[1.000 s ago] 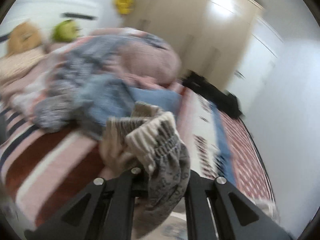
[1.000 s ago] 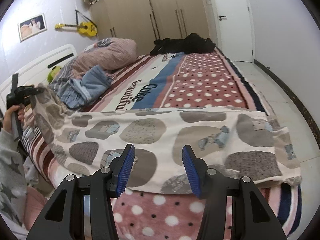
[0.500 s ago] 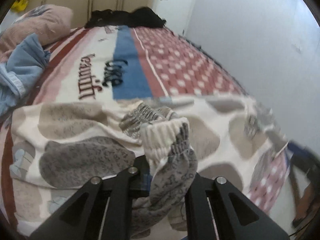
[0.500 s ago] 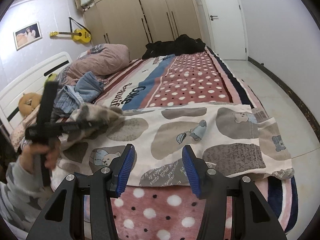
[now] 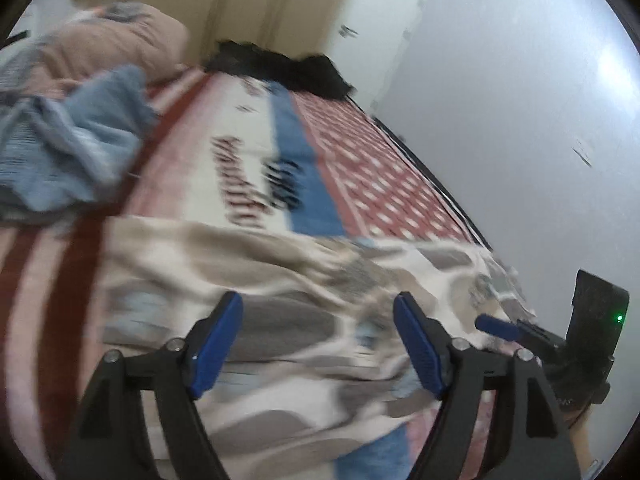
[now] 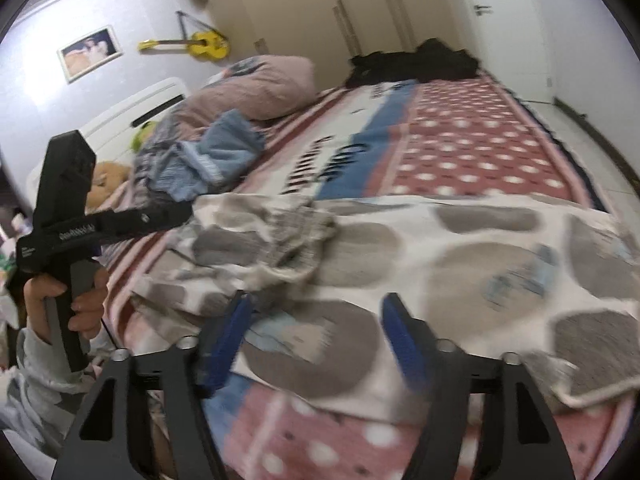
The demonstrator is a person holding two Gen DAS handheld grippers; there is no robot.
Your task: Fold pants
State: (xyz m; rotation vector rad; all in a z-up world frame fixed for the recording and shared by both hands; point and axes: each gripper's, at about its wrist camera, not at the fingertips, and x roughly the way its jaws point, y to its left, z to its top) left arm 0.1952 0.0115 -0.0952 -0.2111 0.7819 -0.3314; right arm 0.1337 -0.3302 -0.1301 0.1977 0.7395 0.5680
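The pants (image 6: pixel 460 264) are cream with grey blotches and lie across the near part of the bed. Their waistband end (image 6: pixel 280 232) is folded over onto the legs in a rumpled heap. In the left wrist view the pants (image 5: pixel 280 320) are blurred. My left gripper (image 5: pixel 318 344) is open and empty just above the cloth; it also shows in the right wrist view (image 6: pixel 120 220) at the left. My right gripper (image 6: pixel 314 344) is open and empty over the near edge of the pants; one of its blue fingers (image 5: pixel 496 326) shows in the left wrist view.
The bed cover (image 6: pixel 460 152) is pink, blue and white with dots and lettering. Blue jeans (image 6: pixel 216 156) and a pink pillow (image 6: pixel 260 88) lie at the head end. Black clothes (image 6: pixel 416 62) lie at the far side. Wardrobes and a door stand behind.
My left gripper has opened and let go of the waistband, which now lies folded over on the pants. My right gripper has moved lower and closer to the cloth, still open.
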